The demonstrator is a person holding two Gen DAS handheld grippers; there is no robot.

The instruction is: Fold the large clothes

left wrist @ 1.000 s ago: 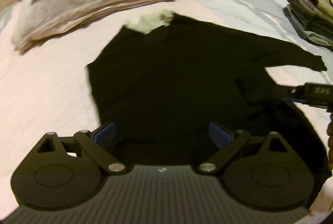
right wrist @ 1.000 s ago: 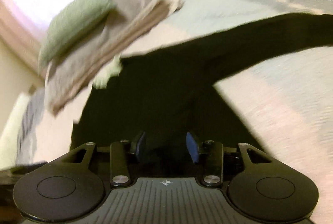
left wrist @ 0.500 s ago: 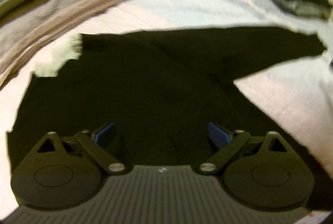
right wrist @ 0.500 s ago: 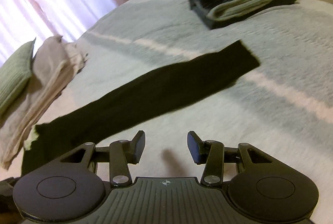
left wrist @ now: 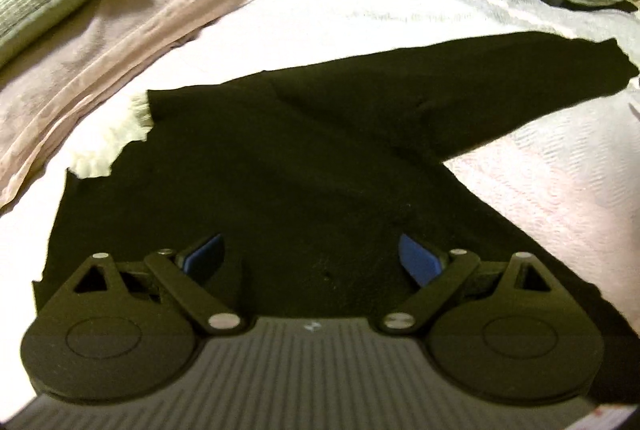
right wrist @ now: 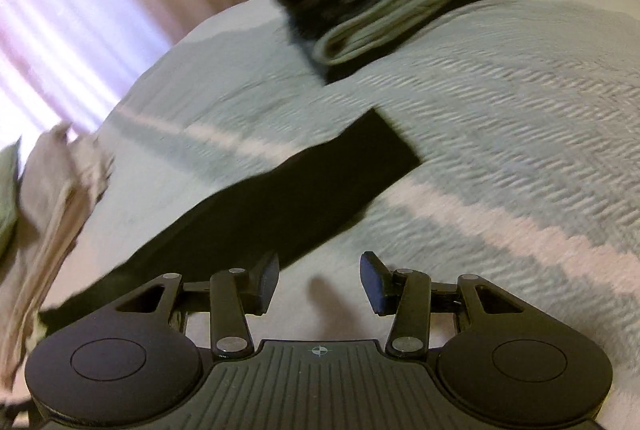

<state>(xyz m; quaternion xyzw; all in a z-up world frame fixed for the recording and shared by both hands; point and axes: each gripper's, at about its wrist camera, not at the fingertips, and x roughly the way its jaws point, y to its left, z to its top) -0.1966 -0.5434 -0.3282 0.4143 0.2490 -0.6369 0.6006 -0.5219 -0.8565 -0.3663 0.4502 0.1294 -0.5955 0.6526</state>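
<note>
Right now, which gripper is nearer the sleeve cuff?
Right. The right gripper hangs open just short of the cuff; the left gripper sits over the garment's body, far from it.

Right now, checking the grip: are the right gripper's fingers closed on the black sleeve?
No: the right gripper is open, with bare bedspread between its fingers, the black sleeve lying beside them.

There are no words, numbers or brand names to read in either view. The only sign is a tiny round cross mark on the ribbed body of the right gripper (right wrist: 318, 280); a small pale mark on the left gripper (left wrist: 310, 256) is too blurry to tell.
</note>
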